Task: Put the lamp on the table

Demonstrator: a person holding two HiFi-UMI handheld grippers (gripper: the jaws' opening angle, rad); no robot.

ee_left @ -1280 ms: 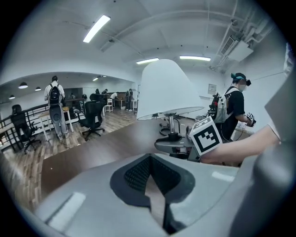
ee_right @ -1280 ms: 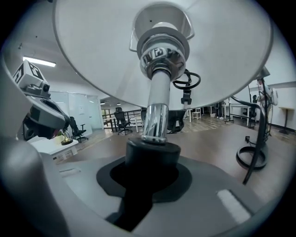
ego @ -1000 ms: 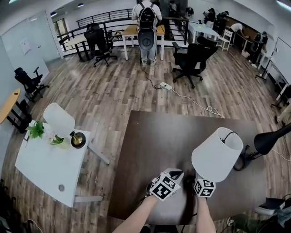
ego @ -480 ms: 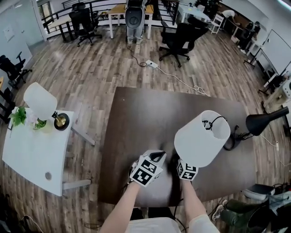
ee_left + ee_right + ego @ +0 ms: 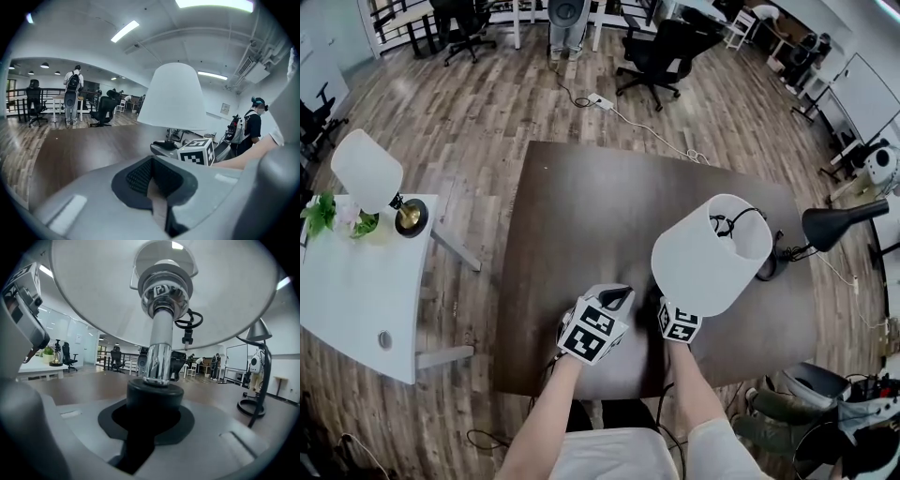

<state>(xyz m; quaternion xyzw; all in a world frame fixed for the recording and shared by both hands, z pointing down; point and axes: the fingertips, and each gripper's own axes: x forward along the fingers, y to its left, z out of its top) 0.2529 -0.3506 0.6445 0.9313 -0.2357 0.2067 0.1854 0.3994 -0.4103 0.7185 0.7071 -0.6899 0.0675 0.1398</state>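
In the head view, the dark brown table (image 5: pixel 581 216) is lying as a matte slab with rounded corners over a wood-plank floor (image 5: pixel 478 103). Most of its top is spreading bare beyond the lamp (image 5: pixel 710 253), whose smooth white cone shade is tilting over the near part, close to the front edge. The right tongs (image 5: pixel 677 317) are gripping the lamp from below, and the left tongs (image 5: pixel 614 300) are hovering just beside them. A black desk lamp (image 5: pixel 830 225) is standing at the table's right edge. Well apart on the left, a white table (image 5: pixel 356 300) is carrying a second white-shaded lamp (image 5: pixel 366 169) and a green plant (image 5: pixel 319 211). In the left gripper view, the left tongs (image 5: pixel 152 187) are sitting pressed together on their ribbed dark pads with nothing between them, and the lamp (image 5: pixel 171 96) is rising just ahead, with open tabletop to its left. In the right gripper view, the right tongs (image 5: pixel 152 423) are pinching the black round collar at the foot of the lamp's (image 5: pixel 159 348) polished chrome stem.
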